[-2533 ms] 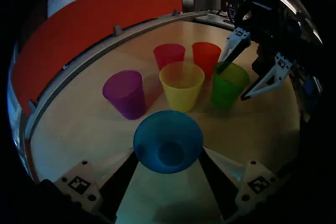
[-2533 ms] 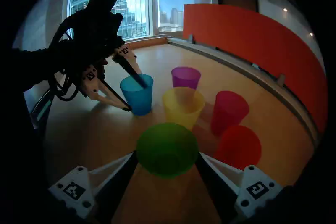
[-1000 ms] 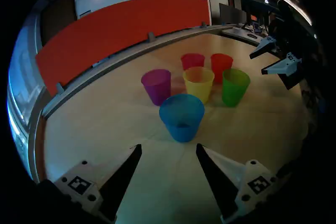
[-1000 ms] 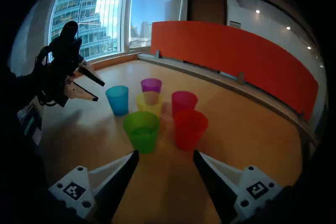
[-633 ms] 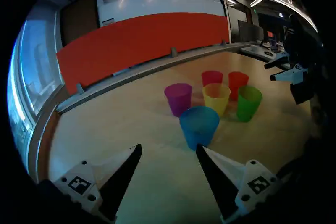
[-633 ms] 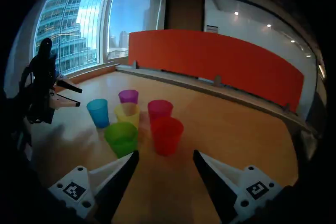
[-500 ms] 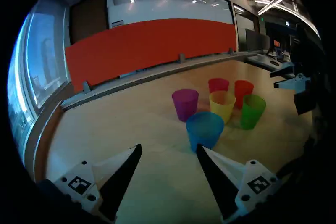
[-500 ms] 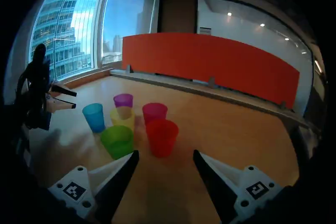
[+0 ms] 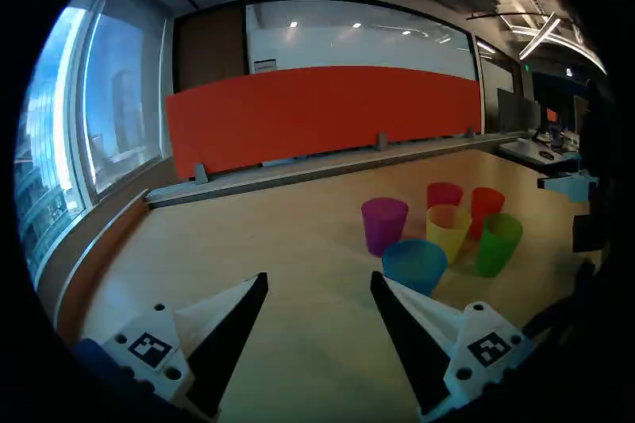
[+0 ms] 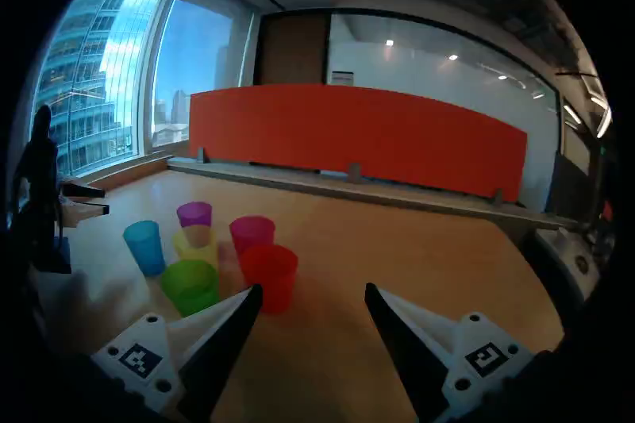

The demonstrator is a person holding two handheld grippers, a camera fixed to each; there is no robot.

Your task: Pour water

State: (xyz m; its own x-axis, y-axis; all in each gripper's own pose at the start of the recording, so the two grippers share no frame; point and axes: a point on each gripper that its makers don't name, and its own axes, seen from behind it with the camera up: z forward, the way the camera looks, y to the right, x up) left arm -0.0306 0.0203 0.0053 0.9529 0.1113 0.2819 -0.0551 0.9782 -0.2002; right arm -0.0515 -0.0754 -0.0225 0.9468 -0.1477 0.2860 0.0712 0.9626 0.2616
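The left gripper [image 9: 317, 276] has its jaws spread wide with nothing between them, and bare table [image 9: 238, 248] lies under and ahead of its fingers. The right gripper [image 10: 312, 288] is spread just as wide and grips nothing either.

Six cups stand upright in one tight cluster on the table. In the left gripper view the blue cup [image 9: 413, 265] is nearest, just beyond the tip of the right-hand finger. Behind it come the purple cup [image 9: 384, 224], the yellow cup [image 9: 447, 231] and the green cup [image 9: 498, 244], then the pink cup [image 9: 443, 194] and the red cup [image 9: 486, 209] at the back. In the right gripper view the red and green cups are nearest, just past the left-hand finger's tip. Whether any cup holds water cannot be told.

The cluster sits between the two grippers, each standing apart from it. Wide open tabletop runs left of the cups in the left gripper view and right of them in the right gripper view, out to the far edge. A grey rail [image 9: 317, 170] lines that edge below an orange panel [image 9: 317, 109], with tall windows [image 10: 95, 98] along the side
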